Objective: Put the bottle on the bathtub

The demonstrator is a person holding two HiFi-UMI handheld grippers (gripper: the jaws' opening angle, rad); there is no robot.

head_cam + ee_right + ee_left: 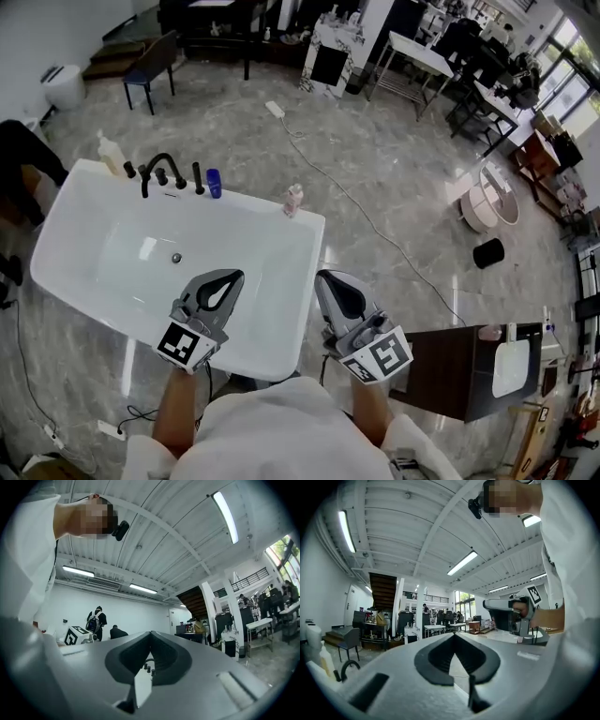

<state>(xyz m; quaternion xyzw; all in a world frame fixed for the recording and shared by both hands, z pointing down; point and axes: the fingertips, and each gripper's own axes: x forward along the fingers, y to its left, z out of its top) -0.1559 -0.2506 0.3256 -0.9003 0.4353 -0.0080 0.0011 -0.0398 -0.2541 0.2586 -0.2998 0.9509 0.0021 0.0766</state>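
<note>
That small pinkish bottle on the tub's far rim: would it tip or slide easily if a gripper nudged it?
It would probably tip easily. The pinkish bottle stands upright, taller than it is wide, on the narrow rim of the bathtub. The rim is glossy white, so the bottle may also slide. It looks small, so it is probably light.

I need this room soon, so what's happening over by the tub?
A person stands at the near end of the white bathtub with a tool in each hand. The left tool and the right tool are both shut and empty. A small pink bottle stands upright on the far rim near the corner, and a blue bottle sits beside the black faucet. Nothing is being handled right now.
</note>
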